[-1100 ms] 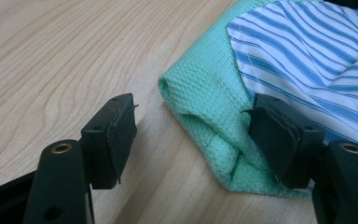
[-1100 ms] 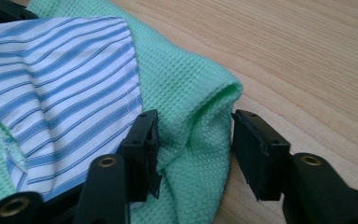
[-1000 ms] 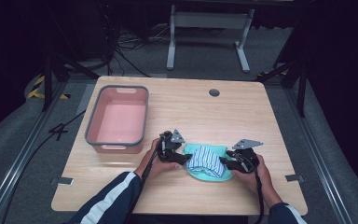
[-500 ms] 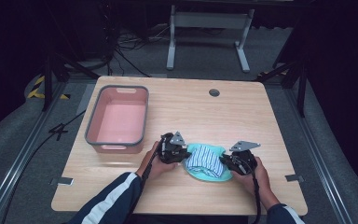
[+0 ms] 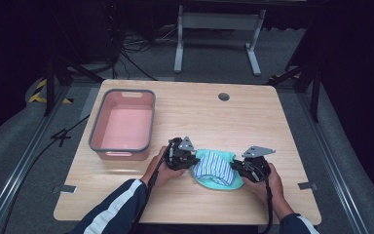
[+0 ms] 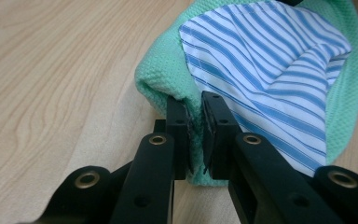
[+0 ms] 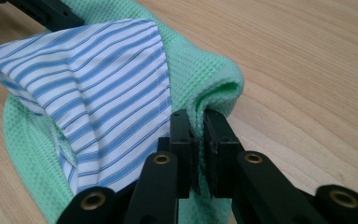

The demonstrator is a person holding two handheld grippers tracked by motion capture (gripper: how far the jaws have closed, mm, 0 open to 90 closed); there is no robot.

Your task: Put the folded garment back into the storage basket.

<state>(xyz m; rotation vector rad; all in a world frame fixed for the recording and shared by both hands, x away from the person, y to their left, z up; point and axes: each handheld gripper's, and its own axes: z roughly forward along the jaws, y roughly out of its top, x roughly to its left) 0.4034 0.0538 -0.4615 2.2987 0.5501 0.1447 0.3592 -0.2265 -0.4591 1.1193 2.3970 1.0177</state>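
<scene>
You've got the left hand-held gripper (image 6: pixel 193 135) and right hand-held gripper (image 7: pixel 199 140) each clamped on opposite ends of the mint-green waffle-knit cloth (image 5: pixel 209 183) with blue-striped white fabric (image 5: pixel 214 168), lying crosswise between them on the wooden worktop (image 5: pixel 253 122), pink plastic bin (image 5: pixel 124 124) nearer your left.

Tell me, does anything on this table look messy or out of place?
Slightly: the striped cloth lies rumpled and creased on the green cloth, not flat. Otherwise nothing is spilled or damaged. The left gripper and right gripper each pinch an edge of the green cloth, and the pink bin sits squarely.
</scene>
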